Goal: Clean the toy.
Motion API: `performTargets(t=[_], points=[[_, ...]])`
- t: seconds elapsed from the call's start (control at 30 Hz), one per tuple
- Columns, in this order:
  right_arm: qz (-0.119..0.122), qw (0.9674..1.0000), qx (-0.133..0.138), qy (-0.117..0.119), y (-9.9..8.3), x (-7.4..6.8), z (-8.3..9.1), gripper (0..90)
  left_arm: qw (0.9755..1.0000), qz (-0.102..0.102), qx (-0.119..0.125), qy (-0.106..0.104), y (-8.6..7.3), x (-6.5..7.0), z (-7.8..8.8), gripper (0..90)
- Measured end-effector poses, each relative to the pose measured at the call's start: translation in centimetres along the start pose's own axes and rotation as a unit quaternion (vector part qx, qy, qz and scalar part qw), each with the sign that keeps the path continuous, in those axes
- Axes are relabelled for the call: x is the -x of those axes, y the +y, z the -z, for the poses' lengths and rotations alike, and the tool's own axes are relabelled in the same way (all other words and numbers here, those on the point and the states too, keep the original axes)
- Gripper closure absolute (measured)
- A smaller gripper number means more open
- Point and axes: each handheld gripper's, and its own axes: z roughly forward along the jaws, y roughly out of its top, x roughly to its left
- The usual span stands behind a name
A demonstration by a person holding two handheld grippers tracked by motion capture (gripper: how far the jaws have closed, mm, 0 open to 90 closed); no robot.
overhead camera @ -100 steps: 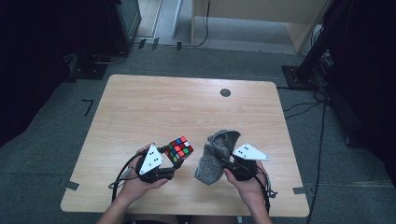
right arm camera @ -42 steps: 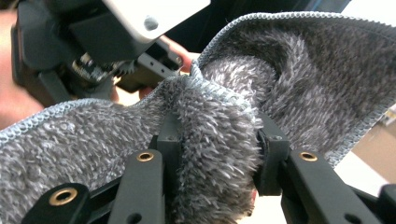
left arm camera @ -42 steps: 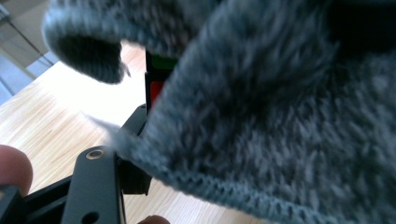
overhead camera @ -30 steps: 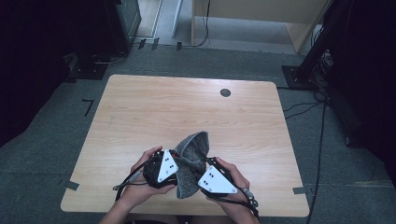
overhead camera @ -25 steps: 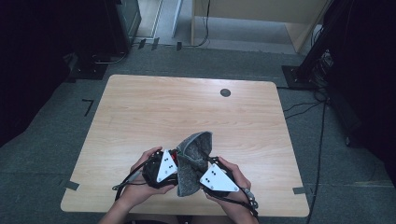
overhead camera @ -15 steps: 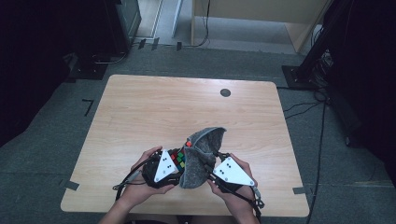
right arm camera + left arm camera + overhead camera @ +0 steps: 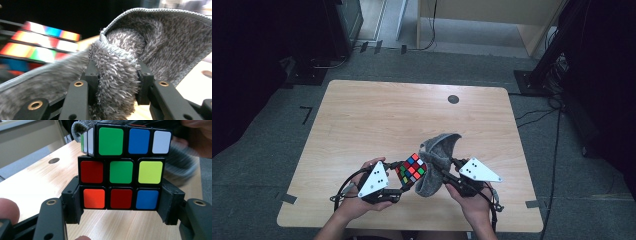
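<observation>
A colourful puzzle cube [image 7: 411, 170] [image 7: 121, 173] is held near the table's front edge, with my left gripper [image 7: 398, 186] [image 7: 121, 206] shut on its bottom layer. Its top layer is twisted a little. My right gripper [image 7: 443, 179] [image 7: 116, 82] is shut on a bunched grey fluffy cloth [image 7: 435, 160] [image 7: 120, 72]; its jaws have just been closing on the cloth. The cloth lies against the cube's right side, and in the right gripper view the cube [image 7: 37, 46] shows blurred at the left.
The wooden table [image 7: 377, 115] has a dark round hole [image 7: 453, 99] at its back right. A person's hands [image 7: 357, 200] come in from the front edge. Dark equipment and cables stand on the floor around the table.
The cloth covered the cube a second ago. My right gripper has drawn it off to the right, and the cube's coloured faces now show.
</observation>
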Motion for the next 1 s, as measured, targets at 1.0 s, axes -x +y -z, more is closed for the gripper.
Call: performTargets(t=[1.0], points=[[-0.039,0.9968,-0.016,0.068,-0.44,-0.57,-0.15,72.0,0.9997,0.004,-0.016,0.018,-0.27,-0.10,-0.20,34.4]])
